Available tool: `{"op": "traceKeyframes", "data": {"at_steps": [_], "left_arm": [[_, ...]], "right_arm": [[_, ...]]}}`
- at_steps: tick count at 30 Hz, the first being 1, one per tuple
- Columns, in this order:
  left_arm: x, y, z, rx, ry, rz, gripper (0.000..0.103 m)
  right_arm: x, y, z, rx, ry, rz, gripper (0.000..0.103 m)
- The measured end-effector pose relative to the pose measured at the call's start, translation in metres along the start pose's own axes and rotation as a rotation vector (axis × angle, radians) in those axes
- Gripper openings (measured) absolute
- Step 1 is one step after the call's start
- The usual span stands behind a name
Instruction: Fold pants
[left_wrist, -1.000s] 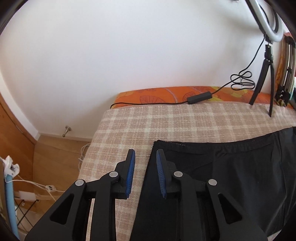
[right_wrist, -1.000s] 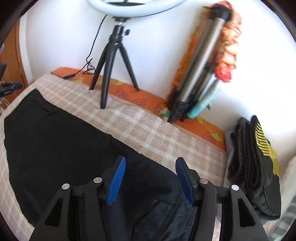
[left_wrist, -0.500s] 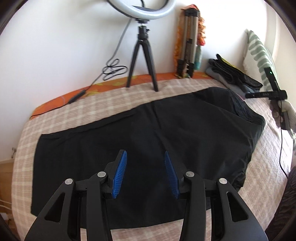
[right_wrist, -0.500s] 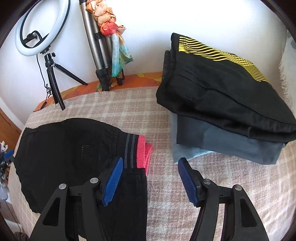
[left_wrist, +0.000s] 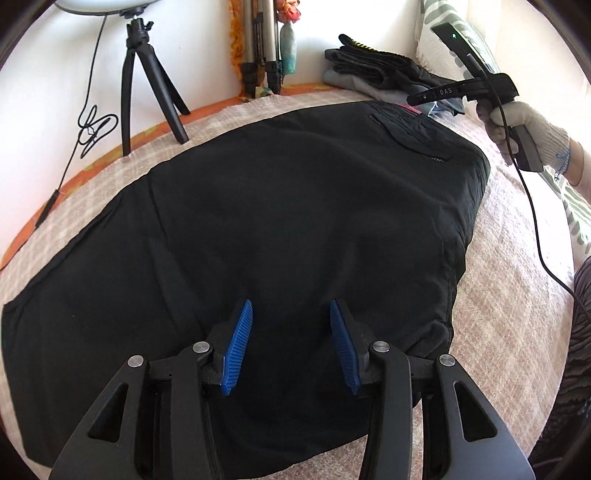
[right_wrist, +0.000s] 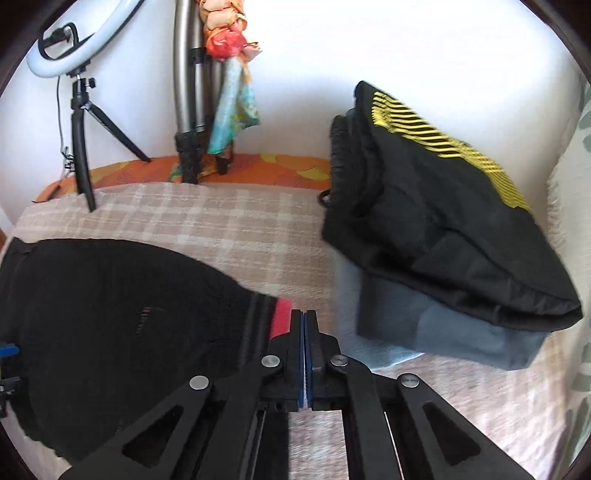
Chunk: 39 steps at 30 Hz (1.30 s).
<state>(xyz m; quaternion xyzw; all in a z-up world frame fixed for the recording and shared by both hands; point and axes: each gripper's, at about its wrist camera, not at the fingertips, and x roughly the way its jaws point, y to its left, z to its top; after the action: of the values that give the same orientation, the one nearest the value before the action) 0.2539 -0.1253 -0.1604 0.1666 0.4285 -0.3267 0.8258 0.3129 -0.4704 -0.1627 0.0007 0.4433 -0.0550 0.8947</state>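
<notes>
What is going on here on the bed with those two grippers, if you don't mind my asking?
A person is folding black pants spread on a checked blanket. The right gripper has just closed and is shut at the pink waistband; whether it pinches fabric is unclear. The left gripper hangs open over the middle of the pants, its jaws having just been opening with nothing between them. A stack of folded clothes sits beside the waistband.

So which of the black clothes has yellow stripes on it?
The folded black one on top of the pile by the wall. The spread-out pants have a pink waistband instead.
</notes>
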Motion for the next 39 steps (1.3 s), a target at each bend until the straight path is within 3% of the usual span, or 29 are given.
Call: {"op": "traceKeyframes", "data": {"at_steps": [4,6,9,15,18,22,26,33,36,39], "left_arm": [[-0.005,0.003,-0.003,-0.007,-0.007,0.029,0.047],[-0.008,0.008,-0.004,-0.030,-0.009,0.040,0.047],[-0.025,0.021,-0.011,-0.085,-0.041,0.061,0.047],[-0.058,0.055,-0.033,-0.206,-0.083,0.116,0.047],[-0.076,0.076,-0.051,-0.297,-0.100,0.158,0.047],[-0.098,0.110,-0.080,-0.430,-0.103,0.201,0.058],[-0.121,0.154,-0.110,-0.567,-0.100,0.233,0.058],[-0.150,0.235,-0.158,-0.841,-0.122,0.279,0.060],[-0.148,0.261,-0.176,-0.958,-0.108,0.254,0.060],[-0.142,0.276,-0.190,-1.065,-0.106,0.182,0.061]], "right_arm": [[-0.011,-0.003,0.002,-0.002,-0.012,0.054,0.011],[-0.025,0.009,0.000,-0.047,-0.035,0.067,0.027],[-0.050,0.040,-0.009,-0.130,-0.052,0.138,0.034],[-0.089,0.130,-0.044,-0.337,-0.066,0.320,0.035],[-0.088,0.171,-0.062,-0.426,-0.046,0.354,0.035],[-0.069,0.199,-0.081,-0.468,0.010,0.341,0.035],[-0.049,0.204,-0.090,-0.445,0.074,0.315,0.035],[-0.048,0.204,-0.089,-0.434,0.090,0.293,0.035],[-0.054,0.209,-0.088,-0.444,0.075,0.268,0.035],[-0.066,0.213,-0.089,-0.441,0.057,0.271,0.035]]}}
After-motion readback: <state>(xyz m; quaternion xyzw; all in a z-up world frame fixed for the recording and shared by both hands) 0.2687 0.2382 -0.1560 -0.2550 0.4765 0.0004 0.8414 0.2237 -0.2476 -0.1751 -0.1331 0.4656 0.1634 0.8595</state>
